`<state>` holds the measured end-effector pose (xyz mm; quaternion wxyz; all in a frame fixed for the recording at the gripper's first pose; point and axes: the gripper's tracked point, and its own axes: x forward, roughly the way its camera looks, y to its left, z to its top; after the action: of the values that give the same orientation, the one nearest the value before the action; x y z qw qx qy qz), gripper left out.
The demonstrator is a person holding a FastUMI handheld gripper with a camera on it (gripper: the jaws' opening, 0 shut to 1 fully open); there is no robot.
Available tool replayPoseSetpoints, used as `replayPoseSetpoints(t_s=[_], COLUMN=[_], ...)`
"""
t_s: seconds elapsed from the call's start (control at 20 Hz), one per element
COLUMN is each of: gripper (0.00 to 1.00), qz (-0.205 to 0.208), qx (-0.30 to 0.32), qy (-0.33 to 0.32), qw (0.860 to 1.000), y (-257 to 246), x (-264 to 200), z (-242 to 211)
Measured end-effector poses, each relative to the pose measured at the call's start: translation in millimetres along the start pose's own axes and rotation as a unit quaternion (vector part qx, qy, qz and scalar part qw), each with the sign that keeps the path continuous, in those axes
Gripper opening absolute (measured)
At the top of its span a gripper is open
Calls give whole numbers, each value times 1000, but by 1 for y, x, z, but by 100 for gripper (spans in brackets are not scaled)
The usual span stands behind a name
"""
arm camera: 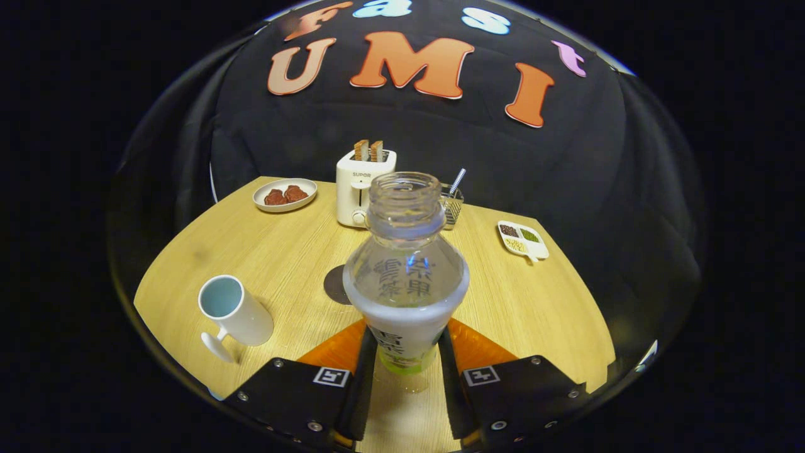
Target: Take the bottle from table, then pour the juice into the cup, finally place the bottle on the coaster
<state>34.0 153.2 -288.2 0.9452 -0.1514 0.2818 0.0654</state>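
The uncapped bottle [405, 277] is standing upright between the fingers of the gripper [405, 365], which are pressing against its lower body from both sides, closed on it. Whether its base is resting on the table [534, 302] or lifting just off it cannot be told. The dark coaster [336, 284] is peeking out just behind the bottle, and the white cup [234, 309] is waiting well to the left, apparently empty. By this showing the grasp is made; pouring and setting down are both lying ahead. Beyond are sitting a toaster [360, 185], a plate [284, 194] and a small dish [523, 240].
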Motion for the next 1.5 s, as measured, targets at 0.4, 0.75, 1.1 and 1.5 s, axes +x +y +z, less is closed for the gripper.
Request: replayPoseSetpoints(t_s=[0.4, 0.75, 1.1, 1.5], gripper=[51, 50, 50, 50], qz=[-50, -72, -91, -101], qx=[-155, -300, -437, -545], qy=[-28, -52, -76, -98], qw=[986, 950, 892, 826], y=[31, 58, 77, 90], x=[-4, 2, 13, 22], z=[32, 40, 49, 53])
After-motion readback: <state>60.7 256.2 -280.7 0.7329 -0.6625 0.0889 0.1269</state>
